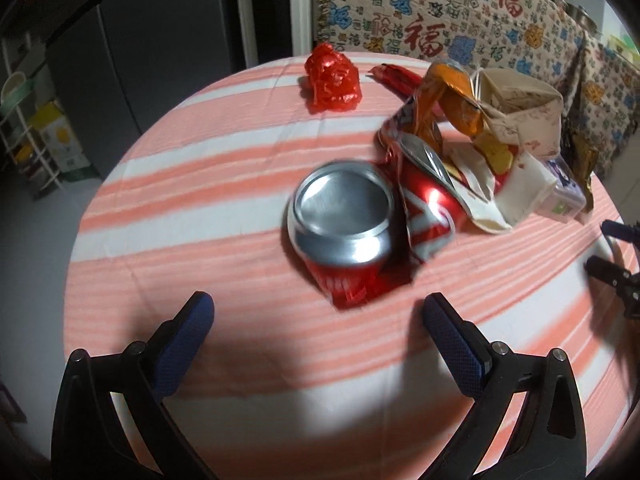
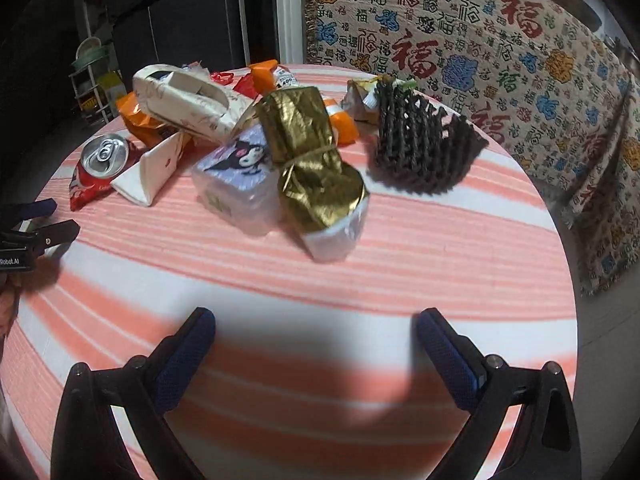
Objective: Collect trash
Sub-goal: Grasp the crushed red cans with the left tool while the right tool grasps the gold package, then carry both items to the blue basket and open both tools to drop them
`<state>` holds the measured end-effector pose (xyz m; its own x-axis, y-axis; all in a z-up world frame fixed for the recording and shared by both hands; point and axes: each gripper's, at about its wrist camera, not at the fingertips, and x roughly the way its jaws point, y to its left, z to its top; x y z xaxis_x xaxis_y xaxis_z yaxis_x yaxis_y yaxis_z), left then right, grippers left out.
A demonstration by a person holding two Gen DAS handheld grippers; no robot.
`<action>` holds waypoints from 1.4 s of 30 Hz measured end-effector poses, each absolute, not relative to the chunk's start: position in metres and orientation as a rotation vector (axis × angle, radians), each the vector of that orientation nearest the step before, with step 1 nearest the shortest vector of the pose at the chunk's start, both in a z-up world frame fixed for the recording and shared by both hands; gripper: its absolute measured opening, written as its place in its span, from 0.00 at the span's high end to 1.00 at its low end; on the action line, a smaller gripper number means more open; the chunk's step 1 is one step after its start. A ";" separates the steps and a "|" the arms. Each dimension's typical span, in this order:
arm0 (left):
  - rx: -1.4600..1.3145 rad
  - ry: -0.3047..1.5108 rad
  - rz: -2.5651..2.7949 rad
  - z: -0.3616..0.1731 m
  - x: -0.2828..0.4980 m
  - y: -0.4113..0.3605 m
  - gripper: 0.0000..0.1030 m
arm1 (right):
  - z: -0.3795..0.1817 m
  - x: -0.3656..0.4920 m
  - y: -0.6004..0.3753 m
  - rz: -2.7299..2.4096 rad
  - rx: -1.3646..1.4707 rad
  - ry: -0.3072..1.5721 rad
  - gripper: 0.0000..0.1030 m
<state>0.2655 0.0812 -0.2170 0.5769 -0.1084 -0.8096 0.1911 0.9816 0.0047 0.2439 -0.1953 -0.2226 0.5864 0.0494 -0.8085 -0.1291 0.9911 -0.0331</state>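
Trash lies on a round table with a pink-and-white striped cloth point(image 1: 200, 208). In the left wrist view a crushed red can point(image 1: 344, 232) lies just ahead of my open, empty left gripper point(image 1: 318, 316), bottom toward me. A second crushed red can point(image 1: 430, 200) lies beside it, also in the right wrist view point(image 2: 100, 160). A crumpled red wrapper point(image 1: 332, 78) lies farther back. My right gripper point(image 2: 316, 330) is open and empty, short of a gold foil package point(image 2: 312, 164) and a purple cartoon-print pack point(image 2: 240, 184).
A cream paper box point(image 2: 188, 100), orange wrappers point(image 2: 140, 120) and a black woven basket point(image 2: 424, 144) lie behind. A patterned blanket point(image 2: 500, 60) hangs behind the table. A shelf rack point(image 1: 36, 140) stands at the left. The other gripper shows at each view's edge point(image 2: 36, 232).
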 end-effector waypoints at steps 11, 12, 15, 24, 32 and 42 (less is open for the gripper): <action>0.201 0.917 -0.379 -0.214 0.312 0.053 0.01 | -0.212 0.279 -0.195 0.146 -0.113 0.911 0.02; 0.203 0.910 -0.385 -0.213 0.312 0.051 0.03 | -0.211 0.279 -0.193 0.147 -0.123 0.899 0.06; 0.195 0.884 -0.405 -0.209 0.311 0.050 0.26 | -0.206 0.282 -0.187 0.170 -0.146 0.869 0.29; 0.124 0.835 -0.355 -0.201 0.291 0.059 0.27 | -0.197 0.271 -0.196 0.208 -0.025 0.872 0.79; 0.107 0.790 -0.390 -0.175 0.244 0.028 0.27 | -0.166 0.234 -0.216 0.258 0.064 0.862 0.79; 0.074 0.755 -0.596 -0.125 0.211 -0.105 0.27 | -0.135 0.173 -0.291 0.148 0.112 0.844 0.79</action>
<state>0.2111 -0.1048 -0.1250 0.5726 -0.4818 -0.6634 0.5333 0.8334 -0.1449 0.1728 -0.2913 -0.1345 0.6552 0.1742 -0.7351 -0.0857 0.9839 0.1568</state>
